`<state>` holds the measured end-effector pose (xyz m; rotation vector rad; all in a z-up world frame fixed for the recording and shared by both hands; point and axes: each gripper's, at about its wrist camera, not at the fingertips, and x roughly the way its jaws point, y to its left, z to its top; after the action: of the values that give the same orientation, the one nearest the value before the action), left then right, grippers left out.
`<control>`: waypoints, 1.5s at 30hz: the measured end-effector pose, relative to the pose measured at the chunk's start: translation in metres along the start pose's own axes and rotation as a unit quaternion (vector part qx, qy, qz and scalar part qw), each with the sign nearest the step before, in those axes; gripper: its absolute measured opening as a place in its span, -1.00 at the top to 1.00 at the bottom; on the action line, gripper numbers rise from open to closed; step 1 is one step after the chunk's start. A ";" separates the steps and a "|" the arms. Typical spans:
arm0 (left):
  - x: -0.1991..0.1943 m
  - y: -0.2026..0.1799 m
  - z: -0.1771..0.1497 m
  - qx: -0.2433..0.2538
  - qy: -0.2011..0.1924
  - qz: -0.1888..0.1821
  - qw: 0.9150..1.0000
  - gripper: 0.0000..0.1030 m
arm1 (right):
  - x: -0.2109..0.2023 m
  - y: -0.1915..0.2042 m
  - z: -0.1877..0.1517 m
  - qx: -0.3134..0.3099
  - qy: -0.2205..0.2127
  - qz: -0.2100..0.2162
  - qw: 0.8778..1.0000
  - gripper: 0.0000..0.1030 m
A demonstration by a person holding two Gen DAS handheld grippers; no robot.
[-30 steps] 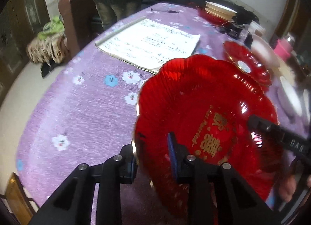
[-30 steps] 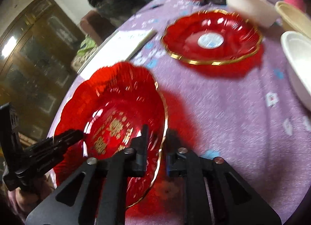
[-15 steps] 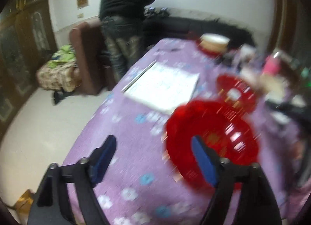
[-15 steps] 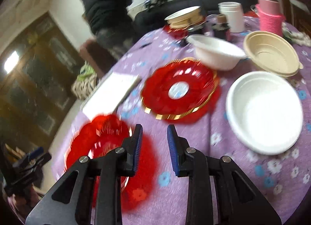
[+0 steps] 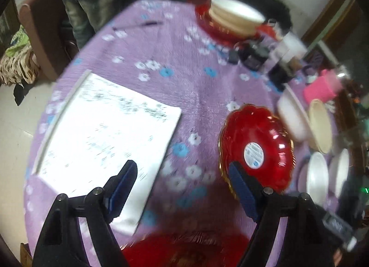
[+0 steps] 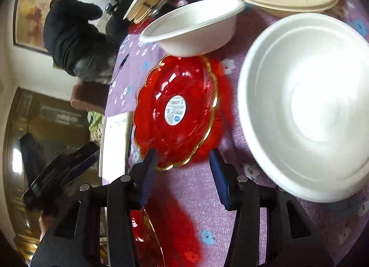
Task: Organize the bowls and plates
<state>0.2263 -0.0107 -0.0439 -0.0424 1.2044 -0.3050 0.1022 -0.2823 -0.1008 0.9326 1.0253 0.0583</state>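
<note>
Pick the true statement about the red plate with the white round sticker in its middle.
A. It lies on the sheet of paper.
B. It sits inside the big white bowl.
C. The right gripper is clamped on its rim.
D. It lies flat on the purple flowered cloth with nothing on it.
D: the red plate lies on the purple cloth with only its sticker showing, beside the big white bowl, and no pad of the right gripper presses on its rim.

My left wrist view looking steeply down over the purple tablecloth (image 5: pixel 196 87), my right rolled sideways and closer in, both sharing the stickered red plate (image 5: pixel 256 142) (image 6: pixel 177 110)
</note>
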 end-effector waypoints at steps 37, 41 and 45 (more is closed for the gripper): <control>0.066 -0.040 0.013 0.038 0.060 -0.020 0.997 0.64 | 0.032 -0.012 0.016 -0.004 -0.061 -0.004 0.998 0.74; 0.061 -0.044 0.008 0.048 0.052 -0.007 0.997 0.65 | 0.032 -0.012 0.014 -0.001 -0.053 0.001 0.999 0.75; 0.043 -0.037 0.006 0.049 0.042 0.000 0.998 0.67 | 0.030 -0.008 0.010 -0.008 -0.041 0.015 0.999 0.75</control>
<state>0.2373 -0.0581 -0.0735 0.0565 1.2713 -0.3692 0.1240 -0.2799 -0.1255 0.9295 0.9342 0.0526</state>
